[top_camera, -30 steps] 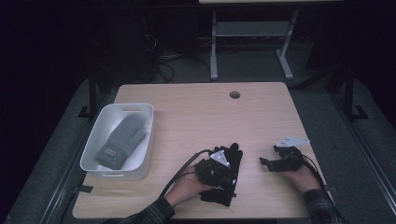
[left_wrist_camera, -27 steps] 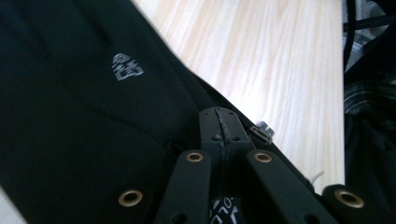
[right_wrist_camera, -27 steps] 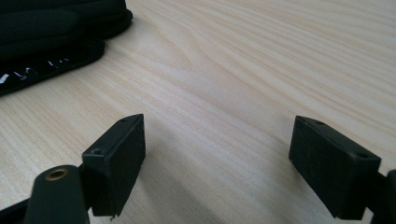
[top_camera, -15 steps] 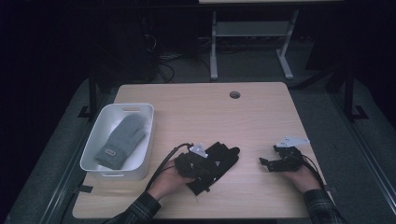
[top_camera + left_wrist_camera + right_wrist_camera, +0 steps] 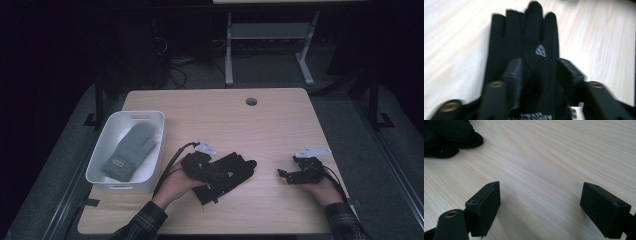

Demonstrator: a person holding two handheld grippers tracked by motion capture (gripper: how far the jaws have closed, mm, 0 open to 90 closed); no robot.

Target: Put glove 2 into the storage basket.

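A black glove (image 5: 236,167) lies flat on the wooden table (image 5: 280,125), fingers pointing right and slightly away; its fingertips also show in the right gripper view (image 5: 449,135). My left gripper (image 5: 220,174) lies over the glove's cuff end. Its jaws have just been opening and now stand half apart, with a raised fold of the glove (image 5: 531,37) between them and the pads not pressing it (image 5: 537,72). My right gripper (image 5: 282,174) rests low at the table's right, open, with bare wood between its jaws (image 5: 540,202).
A white bin (image 5: 150,116) at the table's left edge holds a grey mitten (image 5: 129,150). A round cable hole (image 5: 251,101) sits near the far edge. A table frame stands on the dark floor beyond.
My left hand has moved left, and the black glove has come along and turned to lie diagonally. The right hand has stayed put.
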